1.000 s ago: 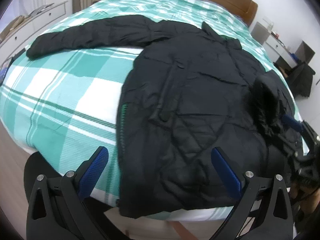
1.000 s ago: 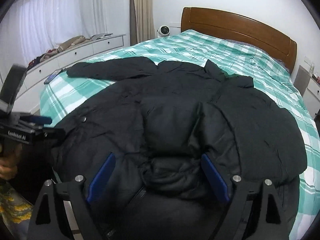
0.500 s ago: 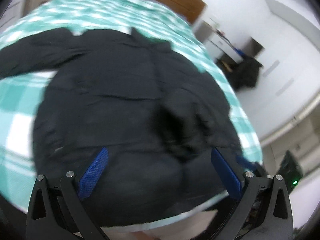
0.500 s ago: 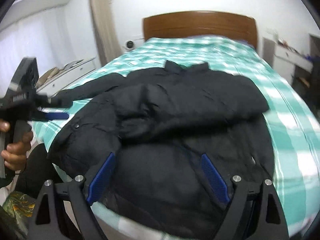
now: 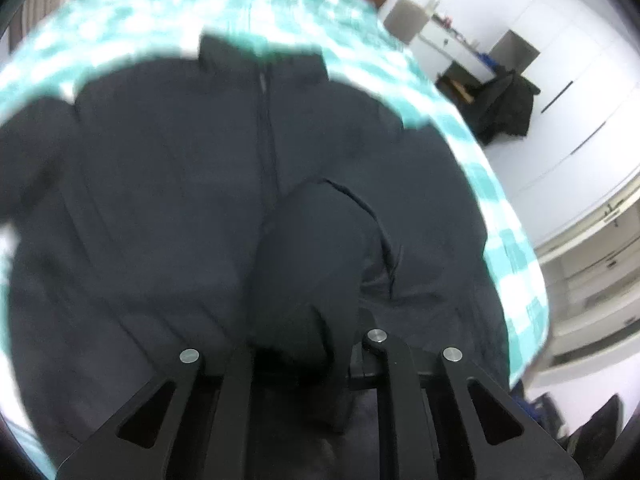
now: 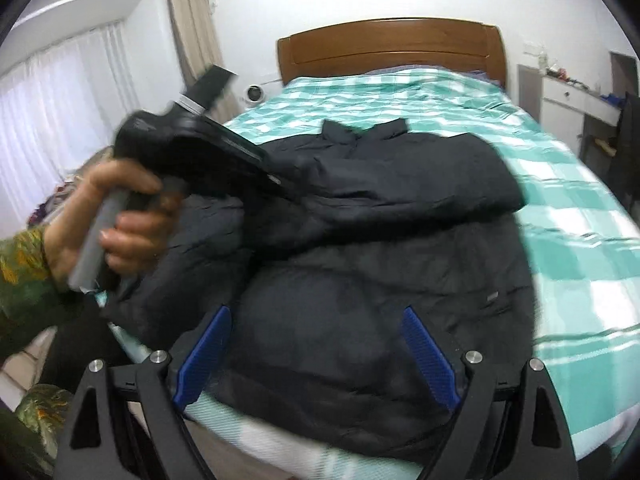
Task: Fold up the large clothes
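Note:
A large black padded jacket (image 6: 380,248) lies face up on the bed, collar toward the headboard; it also fills the left wrist view (image 5: 160,200). My left gripper (image 5: 296,344) is shut on the jacket's right sleeve (image 5: 320,248), which bunches up between its fingers. In the right wrist view the left gripper (image 6: 276,180) is held in a hand over the jacket's left side, with the sleeve (image 6: 400,188) stretched across the chest. My right gripper (image 6: 316,356) is open and empty above the jacket's hem.
The bed has a green and white checked cover (image 6: 580,240) and a wooden headboard (image 6: 392,48). A white nightstand (image 6: 572,92) and dark clothes on a chair (image 5: 504,108) stand right of the bed. A curtained window (image 6: 60,112) is at left.
My left gripper has swung right over the jacket and closed on the right sleeve. My right gripper has let the sleeve go and pulled back to the hem, still open.

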A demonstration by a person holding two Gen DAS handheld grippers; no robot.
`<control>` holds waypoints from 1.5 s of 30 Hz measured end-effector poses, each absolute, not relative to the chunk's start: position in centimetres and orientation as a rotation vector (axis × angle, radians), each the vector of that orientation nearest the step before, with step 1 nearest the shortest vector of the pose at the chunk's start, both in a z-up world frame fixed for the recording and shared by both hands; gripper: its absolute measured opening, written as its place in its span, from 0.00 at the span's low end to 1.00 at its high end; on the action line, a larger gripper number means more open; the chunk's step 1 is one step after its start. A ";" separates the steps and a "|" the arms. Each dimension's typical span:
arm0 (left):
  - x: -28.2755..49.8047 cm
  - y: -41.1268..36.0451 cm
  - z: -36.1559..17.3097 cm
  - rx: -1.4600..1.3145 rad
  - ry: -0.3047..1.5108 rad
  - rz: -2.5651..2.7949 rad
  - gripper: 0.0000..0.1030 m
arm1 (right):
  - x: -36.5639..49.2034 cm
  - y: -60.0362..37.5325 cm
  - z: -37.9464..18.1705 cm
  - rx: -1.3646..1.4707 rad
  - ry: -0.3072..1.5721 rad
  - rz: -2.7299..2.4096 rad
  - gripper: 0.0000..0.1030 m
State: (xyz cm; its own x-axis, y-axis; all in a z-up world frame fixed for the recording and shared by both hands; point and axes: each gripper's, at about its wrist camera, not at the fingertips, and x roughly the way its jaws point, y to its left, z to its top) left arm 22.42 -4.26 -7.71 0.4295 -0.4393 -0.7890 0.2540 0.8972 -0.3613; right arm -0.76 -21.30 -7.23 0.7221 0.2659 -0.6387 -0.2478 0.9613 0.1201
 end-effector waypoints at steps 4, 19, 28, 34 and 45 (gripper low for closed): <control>25.9 -0.1 -3.5 -0.181 0.903 -0.334 0.12 | 3.1 -25.0 -4.8 0.013 0.689 0.222 0.87; 31.0 6.2 -15.4 -0.230 1.005 -0.150 0.28 | 28.4 -29.1 -5.0 0.146 0.857 0.157 0.44; 29.9 6.4 -17.4 -0.171 0.906 -0.152 0.33 | 36.6 -28.2 -16.0 0.175 1.048 0.109 0.43; 29.8 6.3 -18.0 -0.170 0.880 -0.152 0.32 | 35.6 -27.8 -12.1 0.109 0.958 0.086 0.44; 29.4 6.4 -18.0 -0.179 0.875 -0.154 0.33 | 39.6 -28.5 -15.2 0.200 1.036 -0.012 0.44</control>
State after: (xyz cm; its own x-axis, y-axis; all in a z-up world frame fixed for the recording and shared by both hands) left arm 29.38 6.36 -17.97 0.6317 -0.2068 -0.7471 0.0603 0.9740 -0.2186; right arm 39.57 -28.54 -15.16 0.5111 0.0848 -0.8553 0.1041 0.9817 0.1595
